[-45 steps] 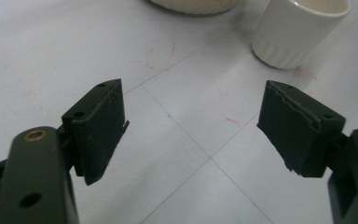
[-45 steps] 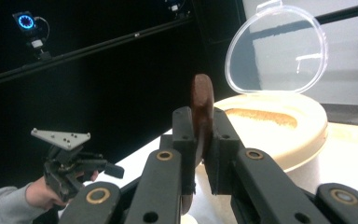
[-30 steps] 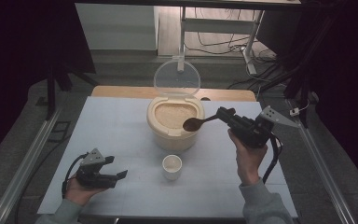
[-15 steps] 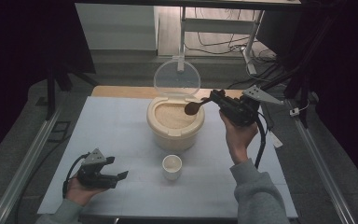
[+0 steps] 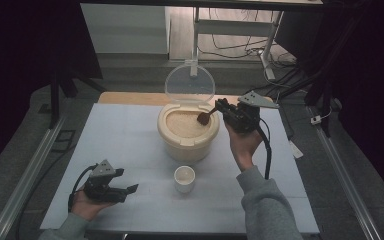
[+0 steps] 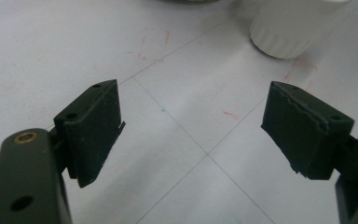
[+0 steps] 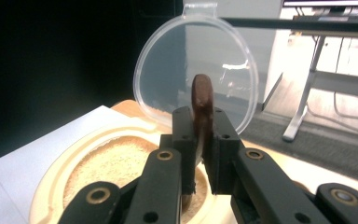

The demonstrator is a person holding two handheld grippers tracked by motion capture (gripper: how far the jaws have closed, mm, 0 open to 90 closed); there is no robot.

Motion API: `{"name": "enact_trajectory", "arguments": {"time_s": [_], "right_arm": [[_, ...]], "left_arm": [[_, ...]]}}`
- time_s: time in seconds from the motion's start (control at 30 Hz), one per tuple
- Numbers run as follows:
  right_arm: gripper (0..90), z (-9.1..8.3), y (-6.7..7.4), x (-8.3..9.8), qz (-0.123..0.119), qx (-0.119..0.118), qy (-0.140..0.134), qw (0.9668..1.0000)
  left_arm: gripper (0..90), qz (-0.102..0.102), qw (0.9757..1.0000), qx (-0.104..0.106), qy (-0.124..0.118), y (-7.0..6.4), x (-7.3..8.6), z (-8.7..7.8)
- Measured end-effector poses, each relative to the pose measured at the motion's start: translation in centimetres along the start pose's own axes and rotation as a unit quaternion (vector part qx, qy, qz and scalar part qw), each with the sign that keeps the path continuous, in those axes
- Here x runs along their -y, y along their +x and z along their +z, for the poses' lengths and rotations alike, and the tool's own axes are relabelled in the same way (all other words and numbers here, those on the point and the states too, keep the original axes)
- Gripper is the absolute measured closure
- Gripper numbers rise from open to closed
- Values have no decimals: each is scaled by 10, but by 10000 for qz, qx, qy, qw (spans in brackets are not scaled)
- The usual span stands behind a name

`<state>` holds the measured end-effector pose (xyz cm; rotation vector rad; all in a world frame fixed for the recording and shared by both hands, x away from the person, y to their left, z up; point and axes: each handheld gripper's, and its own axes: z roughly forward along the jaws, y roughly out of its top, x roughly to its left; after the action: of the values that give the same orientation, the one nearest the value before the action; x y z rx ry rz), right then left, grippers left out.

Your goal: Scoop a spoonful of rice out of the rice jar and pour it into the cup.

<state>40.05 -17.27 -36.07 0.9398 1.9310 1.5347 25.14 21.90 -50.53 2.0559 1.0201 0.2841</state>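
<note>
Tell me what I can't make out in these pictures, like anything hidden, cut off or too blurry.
- Spoon bowl, right gripper view: turned edge-on, so any load on it is hidden; in the high view it is too small to tell.
- Cup, left gripper view: top cut off by the frame edge and blurred; contents unseen there.
- Rice container, right gripper view: near side blocked by the right gripper.
- Clear lid, high view: hinge too small to make out.
</note>
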Motion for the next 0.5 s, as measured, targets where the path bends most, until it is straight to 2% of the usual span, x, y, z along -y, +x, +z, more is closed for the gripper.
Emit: {"name": "enact_trajectory", "arguments": {"time_s": [0.03,0.07,0.1,0.13,0.17,0.3,0.4,0.43,0.5], "right_arm": [[832,2,0,2,76,-27,38,10000],[832,6,0,7,317,-116,112,9994],[832,6,0,7,317,-116,112,9994],[832,8,-1,10,507,-174,149,9984],[832,11,-5,16,912,-269,168,9953],[829,15,-13,27,1606,-448,170,9858],[823,17,-18,31,2033,-552,180,9774],[823,17,-18,31,2033,-552,180,9774],[822,17,-22,32,2268,-566,215,9720]], "left_arm": [[198,2,10000,1,1,0,0,0],[198,4,10000,1,1,0,0,0],[198,11,10000,5,6,0,0,0],[198,12,10000,5,8,0,0,0],[198,11,10000,5,8,0,0,0],[198,18,10000,9,25,0,0,1],[198,23,10000,10,33,0,0,1],[198,24,10000,11,33,0,0,1],[198,24,10000,7,33,0,0,1]]}}
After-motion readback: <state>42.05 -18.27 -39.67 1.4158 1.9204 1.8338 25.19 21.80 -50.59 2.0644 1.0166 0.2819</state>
